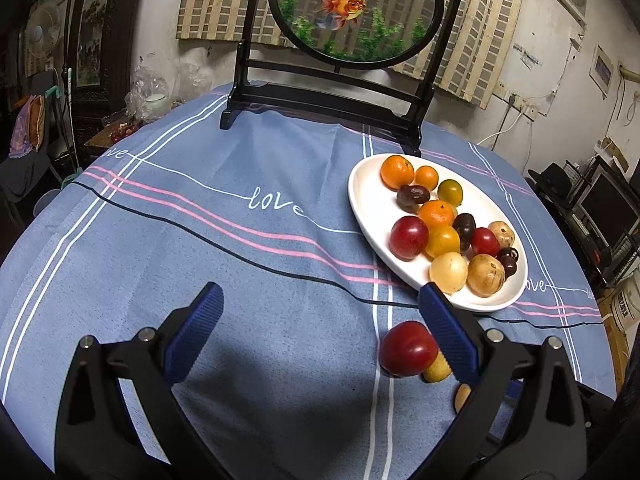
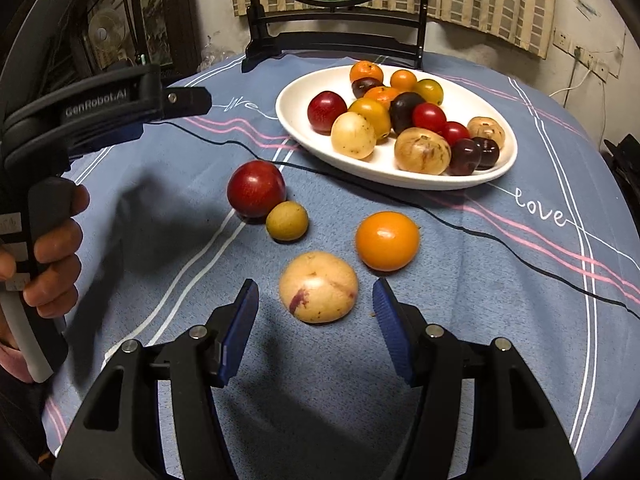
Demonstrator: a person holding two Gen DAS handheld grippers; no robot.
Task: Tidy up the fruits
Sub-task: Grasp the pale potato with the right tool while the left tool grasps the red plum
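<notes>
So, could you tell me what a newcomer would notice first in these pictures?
Probably the white oval plate heaped with small fruits at the far side of the blue tablecloth. Next, four loose fruits in front of it, the pale speckled fruit lying just ahead of the open right gripper.

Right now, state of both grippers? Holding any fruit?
Left gripper: open, holding nothing; the red plum sits by its right finger.
Right gripper: open, holding nothing; the pale yellow fruit lies just ahead between its fingers, untouched.
</notes>
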